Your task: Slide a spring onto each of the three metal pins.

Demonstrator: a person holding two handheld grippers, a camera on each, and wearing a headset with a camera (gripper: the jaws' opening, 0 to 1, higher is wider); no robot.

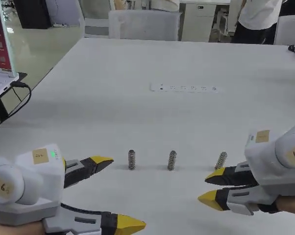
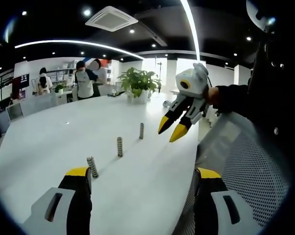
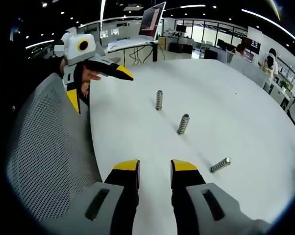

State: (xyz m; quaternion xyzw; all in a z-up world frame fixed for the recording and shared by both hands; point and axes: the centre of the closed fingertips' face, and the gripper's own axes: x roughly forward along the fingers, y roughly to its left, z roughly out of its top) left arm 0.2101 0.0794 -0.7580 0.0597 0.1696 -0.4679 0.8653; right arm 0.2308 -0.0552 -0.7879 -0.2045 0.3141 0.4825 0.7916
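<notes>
Standing in a row close to the near edge of the white bench [image 1: 186,63] are three springs: the left spring [image 1: 132,159] and middle spring [image 1: 172,160] upright, the right spring [image 1: 221,160] tilted. The left gripper [image 1: 127,192] hovers near the left spring with its fingers spread wide, holding nothing. The right gripper [image 1: 203,189] hangs just beside the right spring, its fingers a narrow gap apart and empty

Head view looks down; both gripper views face inward, sharing springs [image 1: 172,160].
</notes>
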